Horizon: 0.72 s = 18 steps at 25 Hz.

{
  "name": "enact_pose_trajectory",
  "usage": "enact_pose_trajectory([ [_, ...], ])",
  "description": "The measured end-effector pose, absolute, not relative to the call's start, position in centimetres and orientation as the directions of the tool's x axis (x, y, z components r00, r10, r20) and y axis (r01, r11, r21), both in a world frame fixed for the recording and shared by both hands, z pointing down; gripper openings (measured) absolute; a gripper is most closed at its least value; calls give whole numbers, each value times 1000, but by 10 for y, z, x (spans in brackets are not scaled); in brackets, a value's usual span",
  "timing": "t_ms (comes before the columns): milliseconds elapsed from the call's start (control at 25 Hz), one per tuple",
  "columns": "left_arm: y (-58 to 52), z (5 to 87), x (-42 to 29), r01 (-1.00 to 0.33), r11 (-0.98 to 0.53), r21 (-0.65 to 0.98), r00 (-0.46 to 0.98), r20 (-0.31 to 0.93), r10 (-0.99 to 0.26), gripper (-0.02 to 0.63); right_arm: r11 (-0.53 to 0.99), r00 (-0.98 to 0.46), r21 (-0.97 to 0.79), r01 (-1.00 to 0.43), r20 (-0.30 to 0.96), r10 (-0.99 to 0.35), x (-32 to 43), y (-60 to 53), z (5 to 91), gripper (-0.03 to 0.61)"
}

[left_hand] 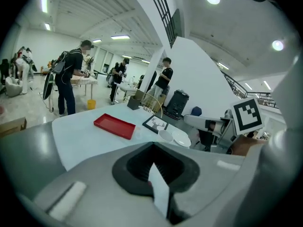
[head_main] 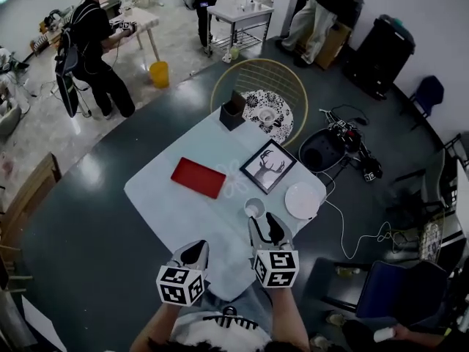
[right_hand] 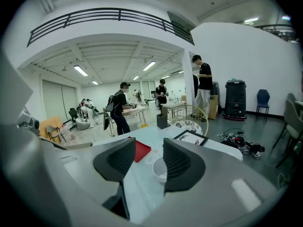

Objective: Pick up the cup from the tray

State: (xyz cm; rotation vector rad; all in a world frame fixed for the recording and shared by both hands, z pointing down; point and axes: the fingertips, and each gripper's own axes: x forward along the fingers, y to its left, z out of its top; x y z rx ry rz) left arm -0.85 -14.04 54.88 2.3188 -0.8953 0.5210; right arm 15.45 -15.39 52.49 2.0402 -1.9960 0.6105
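Observation:
A white cup [head_main: 254, 208] stands on the pale table [head_main: 165, 196], to the right of the red tray [head_main: 198, 177] and not on it. The tray looks empty. My right gripper [head_main: 264, 223] is open just short of the cup. In the right gripper view the cup [right_hand: 160, 170] shows through the gap of that gripper [right_hand: 148, 162], beyond its pads, with the tray [right_hand: 141, 150] to the left. My left gripper [head_main: 194, 254] is shut and holds nothing, at the table's near edge. In the left gripper view that gripper [left_hand: 154, 167] faces the tray [left_hand: 113, 126] and the cup [left_hand: 165, 136].
A white plate [head_main: 303, 200] lies right of the cup. A framed deer picture [head_main: 268, 166] lies behind it. A black box [head_main: 233, 111] stands at the far corner by a gold wire chair [head_main: 258, 75]. Several people stand farther off. Cables [head_main: 352, 226] run on the floor at right.

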Motion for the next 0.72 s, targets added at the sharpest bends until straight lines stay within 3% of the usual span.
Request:
enact_pose_trajectory([
  [200,-133,536,-21,-709,-609,356,691,523,-499,0,-136,86,-100,-986,401,-912,141,-132,506,27],
  [720,-110,519,-38,-693,-632,348,711,476,-518,0,-132,63,-127,-983,443,-894,107,-87,516,23],
])
